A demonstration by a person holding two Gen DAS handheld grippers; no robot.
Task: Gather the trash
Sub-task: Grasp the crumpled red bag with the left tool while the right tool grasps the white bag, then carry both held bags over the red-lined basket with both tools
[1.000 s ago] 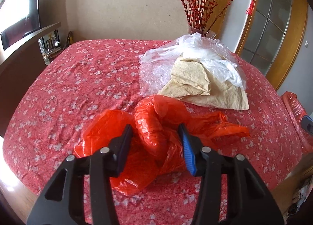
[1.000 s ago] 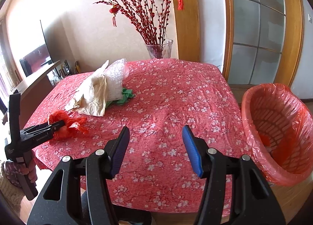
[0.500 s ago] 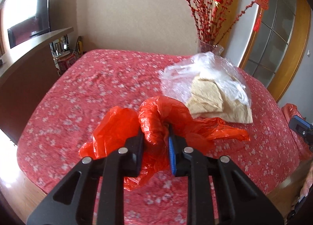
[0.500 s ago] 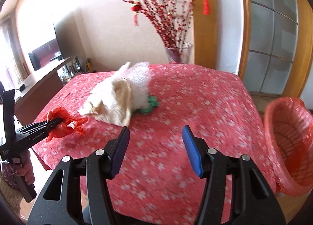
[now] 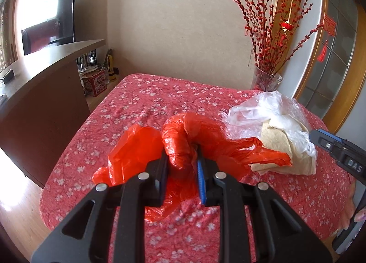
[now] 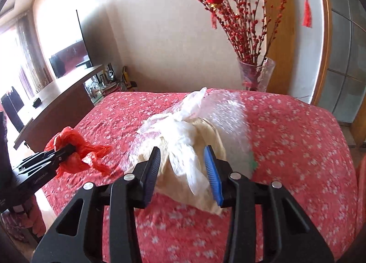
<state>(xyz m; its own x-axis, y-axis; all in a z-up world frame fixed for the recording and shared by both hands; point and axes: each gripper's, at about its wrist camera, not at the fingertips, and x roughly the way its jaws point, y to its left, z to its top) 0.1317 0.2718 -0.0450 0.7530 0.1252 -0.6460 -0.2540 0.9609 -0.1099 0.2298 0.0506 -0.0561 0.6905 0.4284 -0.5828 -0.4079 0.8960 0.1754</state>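
Your left gripper (image 5: pixel 181 167) is pinching the red bag (image 5: pixel 187 139), frame centre. Right gripper (image 6: pixel 183 171) is closing around the white plastic and paper pile (image 6: pixel 189 146), lower centre; it's loose, so layers could slip out.

Vase (image 6: pixel 256 78) of red branches (image 6: pixel 242 23), television (image 5: pixel 49 24)

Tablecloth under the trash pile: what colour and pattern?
The tablecloth is red-pink with small white blossoms all over; the right wrist view shows it best.
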